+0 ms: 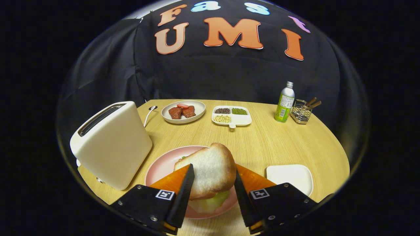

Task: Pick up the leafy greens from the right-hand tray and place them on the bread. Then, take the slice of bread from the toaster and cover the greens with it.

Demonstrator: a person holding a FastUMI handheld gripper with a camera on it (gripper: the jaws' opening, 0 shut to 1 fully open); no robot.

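Top slice going onto the greens, last step of the task.

The tongs [213, 183] are clamped on the slice of bread [210, 170], one finger pressing each side edge, and hold it over the pink plate [160, 167], just above the leafy greens [210, 203], which peek out pale green under its near edge; the bottom bread is hidden, so I cannot tell how well the two line up. The slice sits tilted, its rounded crust top pointing away from the fingers and up toward the far side of the tabletop [262, 141], its long axis running forward along the fingers, its white face toward the camera. I judge the greens placed and the toaster [111, 144], beside the plate, already emptied. The next move calls for lowering the far end flat, then opening the fingers.
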